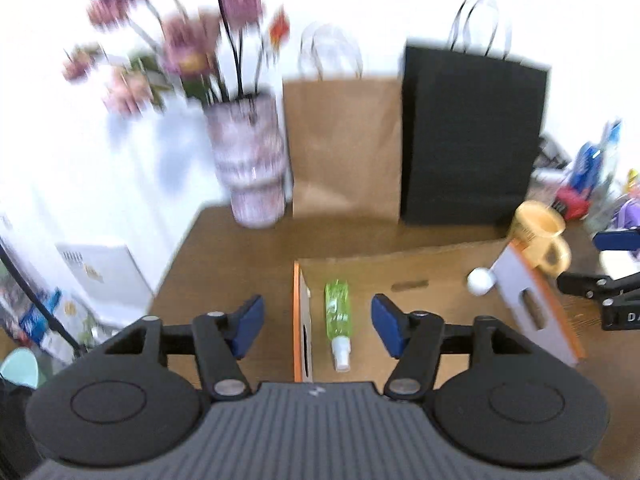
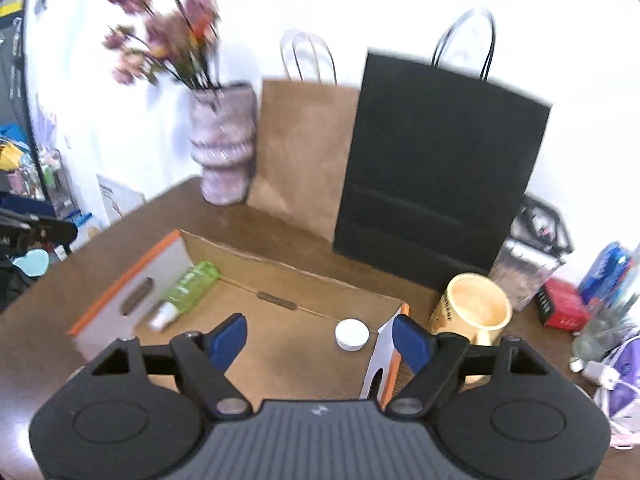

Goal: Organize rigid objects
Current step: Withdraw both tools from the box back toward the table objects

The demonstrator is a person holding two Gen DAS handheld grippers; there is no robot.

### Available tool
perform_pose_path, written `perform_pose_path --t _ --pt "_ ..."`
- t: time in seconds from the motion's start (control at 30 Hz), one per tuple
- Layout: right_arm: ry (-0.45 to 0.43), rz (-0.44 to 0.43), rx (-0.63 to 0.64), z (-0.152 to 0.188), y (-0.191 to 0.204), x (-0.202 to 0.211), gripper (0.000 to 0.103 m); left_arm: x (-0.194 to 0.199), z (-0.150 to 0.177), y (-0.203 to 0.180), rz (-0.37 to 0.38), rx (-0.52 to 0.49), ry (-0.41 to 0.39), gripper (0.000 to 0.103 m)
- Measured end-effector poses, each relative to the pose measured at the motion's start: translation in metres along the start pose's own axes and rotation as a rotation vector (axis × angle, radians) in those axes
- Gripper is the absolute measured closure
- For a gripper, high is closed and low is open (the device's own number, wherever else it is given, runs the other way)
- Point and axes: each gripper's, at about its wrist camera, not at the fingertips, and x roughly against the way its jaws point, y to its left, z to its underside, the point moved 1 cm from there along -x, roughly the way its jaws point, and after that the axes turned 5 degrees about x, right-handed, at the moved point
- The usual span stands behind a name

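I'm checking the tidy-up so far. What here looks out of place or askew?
The yellow mug stands outside the cardboard box, against its right end flap, while the green spray bottle and white round lid lie inside.

green bottle (image 2: 191,289), white cap (image 2: 352,334) (in box (image 2: 280,272))

Flower vase (image 1: 252,160), brown bag (image 1: 344,148), black bag (image 1: 472,140)
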Motion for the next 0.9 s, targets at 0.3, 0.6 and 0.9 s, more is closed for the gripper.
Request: perform_pose_path --t 0.3,0.6,0.9 --pt "-0.219 0.037 0.032 0.019 0.029 0.116 0.013 0.139 0.041 0.003 0.089 0.045 -0.298 0.025" --pt "-0.326 0.019 -0.114 0.094 0.044 0.155 0.013 0.183 0.116 0.01 0.103 0.076 -0.394 0.024" --pt "-0.385 0.031 -0.15 0.189 0.083 0.194 0.009 0.236 0.222 0.003 0.056 0.059 -0.502 0.018"
